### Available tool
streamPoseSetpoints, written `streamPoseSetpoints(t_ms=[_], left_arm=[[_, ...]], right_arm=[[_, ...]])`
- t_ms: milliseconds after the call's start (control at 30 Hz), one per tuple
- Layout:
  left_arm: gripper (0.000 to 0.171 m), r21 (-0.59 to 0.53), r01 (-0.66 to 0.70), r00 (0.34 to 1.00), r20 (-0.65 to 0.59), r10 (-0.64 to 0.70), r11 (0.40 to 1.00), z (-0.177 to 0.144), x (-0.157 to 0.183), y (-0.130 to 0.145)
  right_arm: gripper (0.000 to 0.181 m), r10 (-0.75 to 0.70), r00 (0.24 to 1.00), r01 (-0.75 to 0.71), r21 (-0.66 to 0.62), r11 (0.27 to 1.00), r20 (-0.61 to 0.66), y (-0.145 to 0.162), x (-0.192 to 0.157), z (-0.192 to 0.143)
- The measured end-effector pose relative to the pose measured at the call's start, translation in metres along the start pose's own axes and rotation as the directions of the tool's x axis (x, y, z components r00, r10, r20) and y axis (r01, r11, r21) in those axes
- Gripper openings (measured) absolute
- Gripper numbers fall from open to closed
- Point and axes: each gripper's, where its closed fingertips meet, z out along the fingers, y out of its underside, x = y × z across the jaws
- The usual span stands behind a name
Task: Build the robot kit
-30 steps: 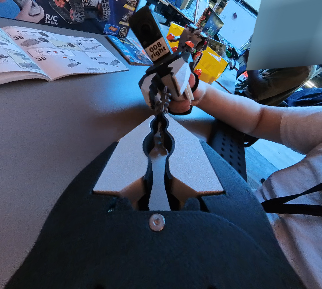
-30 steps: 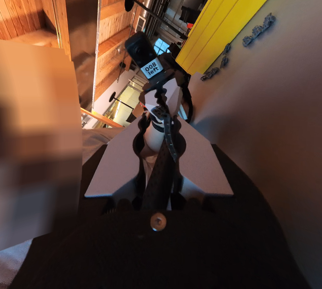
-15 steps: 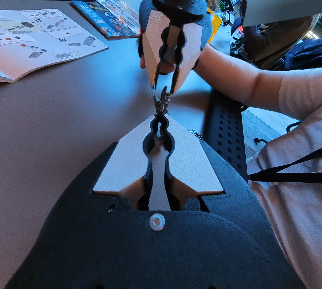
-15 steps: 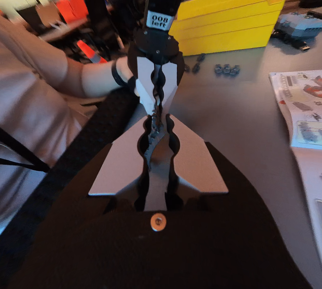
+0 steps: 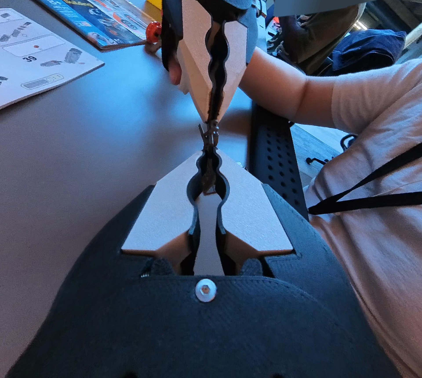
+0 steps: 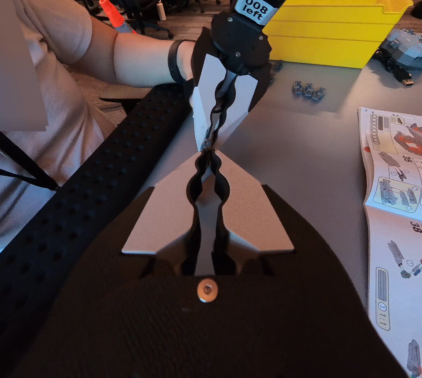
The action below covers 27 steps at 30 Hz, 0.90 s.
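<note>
Grippers, left (image 5: 209,153) and right (image 6: 206,152), pinched a small chain (image 5: 210,136) tip-to-tip above the grey table (image 5: 80,161).

Both grippers (image 5: 209,152) (image 6: 209,151) closed, tip-to-tip.

Bin (image 6: 331,31) behind loose pieces (image 6: 308,94) on table (image 6: 296,161), booklet (image 6: 392,207) at right

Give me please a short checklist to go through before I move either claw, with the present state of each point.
1. Left claw shut on the dark track piece: ok.
2. Right claw shut on the same piece: ok.
3. Both claws meet tip to tip, in line: ok.
4. Instruction booklet lies apart from the claws: ok.
5. Links of the piece fully joined: cannot tell, too small.
</note>
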Motion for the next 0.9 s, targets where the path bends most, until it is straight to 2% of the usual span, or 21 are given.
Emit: streamPoseSetpoints(t_ms=[167,300,433,500,767,900], left_arm=[[0.001,-0.039,-0.038,0.999,-0.033,0.037,0.998,0.001,-0.003,0.0],[0.001,-0.092,-0.083,0.996,-0.031,0.081,0.992,0.002,-0.005,-0.001],[0.0,-0.089,-0.094,0.995,-0.031,0.091,0.992,0.002,-0.007,-0.005],[0.001,-0.105,-0.098,0.995,-0.026,0.096,0.99,0.004,-0.008,-0.002],[0.001,-0.16,0.013,0.999,-0.049,-0.021,0.987,0.004,-0.015,0.001],[0.001,-0.169,0.021,0.999,-0.041,-0.028,0.985,0.006,-0.022,0.0]], right_arm=[[0.002,-0.01,1.0,0.01,0.0,1.0,-0.016,0.001,0.003,-0.002],[0.012,0.131,0.991,-0.129,-0.049,0.99,0.035,0.013,0.002,-0.001],[0.004,0.092,0.995,-0.092,-0.009,0.996,0.026,0.006,0.003,-0.004],[0.005,0.136,0.99,-0.135,-0.044,0.99,0.029,0.01,0.003,-0.003],[0.002,0.198,0.98,-0.198,-0.017,0.98,-0.014,0.01,0.015,-0.008],[0.003,0.243,0.97,-0.244,-0.065,0.968,-0.02,0.024,0.017,-0.008]])
